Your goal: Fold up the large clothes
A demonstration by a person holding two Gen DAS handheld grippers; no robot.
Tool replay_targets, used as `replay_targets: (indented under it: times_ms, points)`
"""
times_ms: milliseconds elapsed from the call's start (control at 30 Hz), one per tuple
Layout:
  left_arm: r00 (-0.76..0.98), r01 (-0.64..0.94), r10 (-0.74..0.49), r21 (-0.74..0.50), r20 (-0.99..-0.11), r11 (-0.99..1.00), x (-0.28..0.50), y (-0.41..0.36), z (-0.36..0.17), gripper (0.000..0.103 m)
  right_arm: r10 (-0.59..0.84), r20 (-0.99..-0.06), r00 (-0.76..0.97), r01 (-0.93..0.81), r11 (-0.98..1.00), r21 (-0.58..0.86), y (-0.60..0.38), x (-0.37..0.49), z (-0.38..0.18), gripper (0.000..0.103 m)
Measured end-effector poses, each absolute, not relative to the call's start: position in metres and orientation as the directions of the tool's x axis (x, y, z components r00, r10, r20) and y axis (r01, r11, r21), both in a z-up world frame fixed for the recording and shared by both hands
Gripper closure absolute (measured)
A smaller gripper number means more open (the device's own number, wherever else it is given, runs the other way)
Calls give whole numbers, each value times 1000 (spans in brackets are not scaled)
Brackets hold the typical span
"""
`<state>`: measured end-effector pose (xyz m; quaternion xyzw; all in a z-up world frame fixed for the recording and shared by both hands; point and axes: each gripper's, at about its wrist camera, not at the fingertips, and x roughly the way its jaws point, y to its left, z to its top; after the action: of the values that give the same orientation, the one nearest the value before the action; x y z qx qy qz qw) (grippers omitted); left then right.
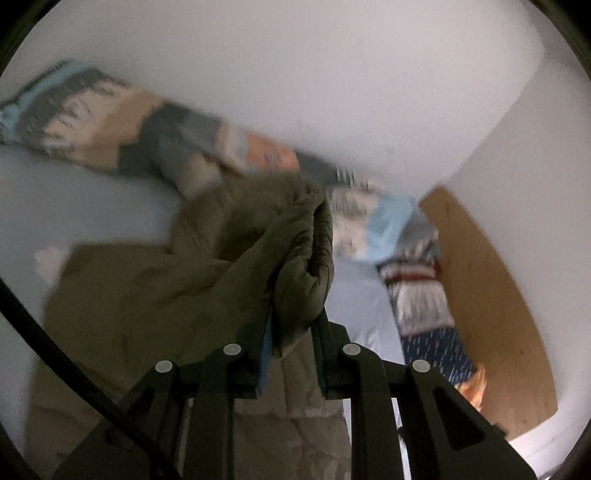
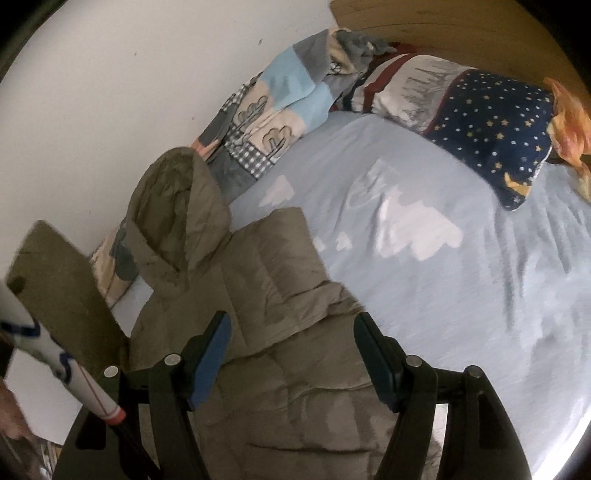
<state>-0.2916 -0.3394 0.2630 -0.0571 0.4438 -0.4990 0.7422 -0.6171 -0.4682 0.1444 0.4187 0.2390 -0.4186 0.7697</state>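
- An olive-green quilted puffer jacket with a hood (image 2: 258, 295) lies on a bed covered by a pale blue sheet printed with white clouds (image 2: 461, 258), on the side close to a plain white wall (image 2: 110, 110).
- The left tongs (image 1: 291, 325) are clenched on a bunched fold of the jacket (image 1: 303, 254), and cloth trails from the grip down to the bed.
- The right tongs (image 2: 291, 328) are released, jaws wide apart above the jacket's quilted body, gripping nothing.
- A patchwork blanket in blue, grey and cream (image 2: 266, 122) is heaped along the wall.
- A navy pillow with stars (image 2: 491, 129) rests by a wooden headboard (image 2: 443, 26).
- The left view is blurred.
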Motion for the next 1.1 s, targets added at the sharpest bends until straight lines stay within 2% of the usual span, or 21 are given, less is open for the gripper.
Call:
replay_targets:
  times_ms: [267,300,367,433,500,567,667,833,933,1000,1100]
  points:
    - [-20,685,-646,-481,-763,547,-350,-413,136,84,-451,-708,544,839,266,475,-480,-638,148,29]
    - [-40,681,-617,-473,-786,559,-352,-418,121,77,-450,-707,545,838,266,477,-480,-639,148,29]
    - [-98,668,-557,-469,-825,578,-356,-428,99,71,-450,-706,547,837,266,478,-480,-639,148,29]
    - [-111,673,-560,-476,-821,566,-362,-422,97,66,-448,-707,547,837,268,477,-480,-639,148,29]
    - [-140,683,-582,-504,-801,529,-364,-416,112,52,-448,-707,547,837,269,477,-481,-637,148,29]
    - [-122,692,-629,-520,-768,500,-357,-401,136,50,-446,-709,546,838,272,474,-481,-633,148,29]
    - [-11,732,-642,-444,-767,517,-331,-381,165,42,-441,-711,548,837,285,468,-478,-624,147,29]
    - [156,721,-530,-271,-833,638,-269,-352,160,42,-431,-714,552,833,326,447,-469,-605,144,30]
    - [264,680,-433,-152,-862,718,-235,-329,141,42,-428,-715,552,831,352,430,-465,-593,144,43]
    - [321,651,-384,-93,-866,754,-215,-314,128,42,-419,-718,555,827,369,424,-463,-587,142,47]
    - [266,642,-349,-106,-898,760,-195,-310,95,41,-402,-731,551,826,383,412,-462,-575,136,48]
